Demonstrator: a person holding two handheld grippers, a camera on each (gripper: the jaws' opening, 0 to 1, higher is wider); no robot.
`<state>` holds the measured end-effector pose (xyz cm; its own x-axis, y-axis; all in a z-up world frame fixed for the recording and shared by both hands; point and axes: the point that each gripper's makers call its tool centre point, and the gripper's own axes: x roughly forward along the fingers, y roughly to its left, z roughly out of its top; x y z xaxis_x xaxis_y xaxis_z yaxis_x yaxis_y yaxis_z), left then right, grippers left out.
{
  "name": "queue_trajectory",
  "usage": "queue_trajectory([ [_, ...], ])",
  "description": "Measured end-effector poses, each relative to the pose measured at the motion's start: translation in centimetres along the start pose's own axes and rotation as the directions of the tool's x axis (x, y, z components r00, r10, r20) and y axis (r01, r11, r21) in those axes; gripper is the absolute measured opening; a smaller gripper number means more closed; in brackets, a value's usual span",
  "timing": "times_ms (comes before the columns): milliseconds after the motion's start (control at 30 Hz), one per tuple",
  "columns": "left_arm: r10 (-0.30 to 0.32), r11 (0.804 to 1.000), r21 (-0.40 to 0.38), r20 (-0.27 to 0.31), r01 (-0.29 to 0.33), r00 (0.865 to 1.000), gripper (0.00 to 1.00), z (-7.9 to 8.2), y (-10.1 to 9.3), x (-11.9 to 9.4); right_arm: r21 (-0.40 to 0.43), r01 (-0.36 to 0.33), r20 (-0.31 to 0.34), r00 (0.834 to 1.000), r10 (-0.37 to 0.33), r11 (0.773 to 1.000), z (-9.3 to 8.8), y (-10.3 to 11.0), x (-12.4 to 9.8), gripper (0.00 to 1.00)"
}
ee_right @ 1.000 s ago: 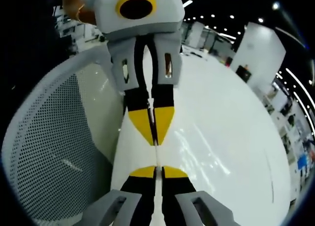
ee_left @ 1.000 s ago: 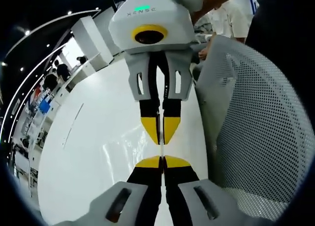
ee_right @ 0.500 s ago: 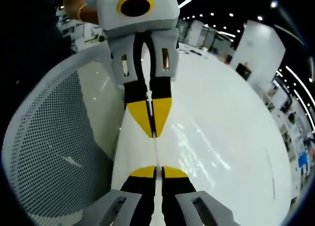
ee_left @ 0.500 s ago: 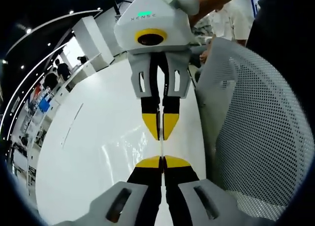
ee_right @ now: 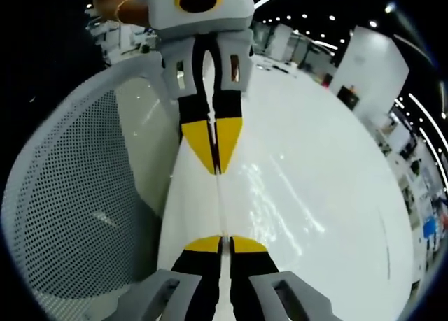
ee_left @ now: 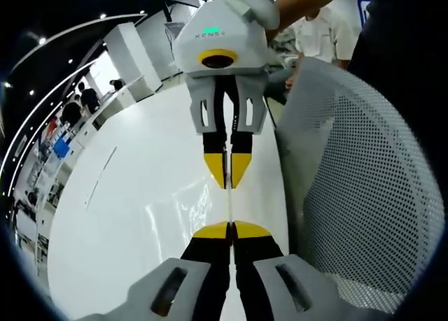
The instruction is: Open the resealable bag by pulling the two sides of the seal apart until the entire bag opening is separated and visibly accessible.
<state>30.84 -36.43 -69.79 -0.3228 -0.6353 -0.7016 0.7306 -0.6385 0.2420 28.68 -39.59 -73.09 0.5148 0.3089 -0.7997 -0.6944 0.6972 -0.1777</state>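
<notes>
White table (ee_left: 140, 216); both grippers (ee_left: 230, 231) (ee_right: 221, 245) clamp resealable bag (ee_left: 229, 202) edge taut

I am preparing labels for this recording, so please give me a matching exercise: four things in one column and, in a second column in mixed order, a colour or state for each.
Things:
1. resealable bag
2. table
3. chair back
4. light on the right gripper

States:
a. green
b. white and glossy
c. white mesh full of holes
d. clear, seen edge-on, pinched between the shut jaws of the right gripper and the left gripper

Pairs: 1-d, 2-b, 3-c, 4-a
</notes>
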Motion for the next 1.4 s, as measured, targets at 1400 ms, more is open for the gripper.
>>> queue_trajectory([
  [1400, 0.017, 0.998, -0.063, -0.02, -0.018, 1.0, 0.0, -1.5, 0.2, -0.7, 0.1, 0.019, -0.051, 0.999, -0.014, 0.995, -4.8, 0.4, -1.5, 0.0],
])
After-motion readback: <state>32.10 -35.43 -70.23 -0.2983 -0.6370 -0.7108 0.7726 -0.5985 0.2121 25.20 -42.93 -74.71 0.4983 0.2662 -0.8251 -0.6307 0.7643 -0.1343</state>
